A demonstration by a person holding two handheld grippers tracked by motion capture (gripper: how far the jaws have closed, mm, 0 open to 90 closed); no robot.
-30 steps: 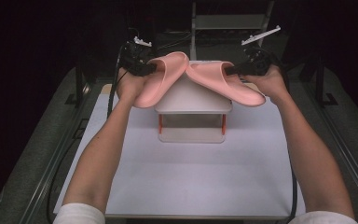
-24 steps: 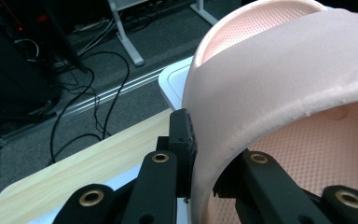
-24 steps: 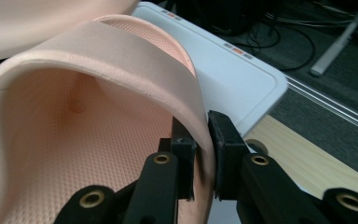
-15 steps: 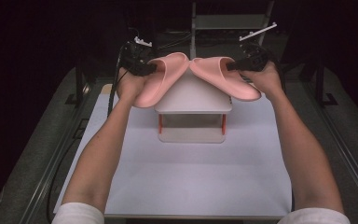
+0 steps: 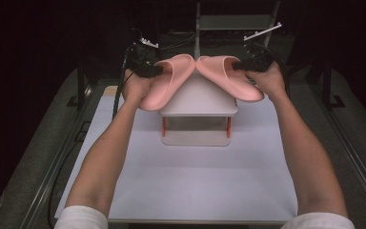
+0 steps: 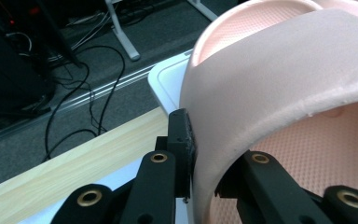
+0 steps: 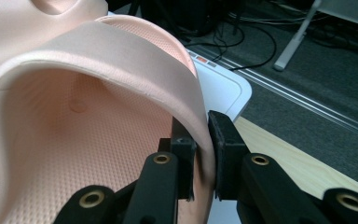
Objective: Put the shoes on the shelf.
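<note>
Left gripper (image 6: 193, 158) clamping pink slipper (image 6: 279, 93) strap, inner pad seemingly hidden

text: none legible | labels: none | brands: none | numbers: none

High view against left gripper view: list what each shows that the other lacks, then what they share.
High view alone: the small white rack with orange posts, the white table, both forearms, the right gripper shut on the right pink slipper, toes meeting above the rack.

Left gripper view alone: the fingers pinching the strap edge, the slipper's dotted insole, a wooden board, floor cables.

Both: the left gripper shut on the left pink slipper.
</note>
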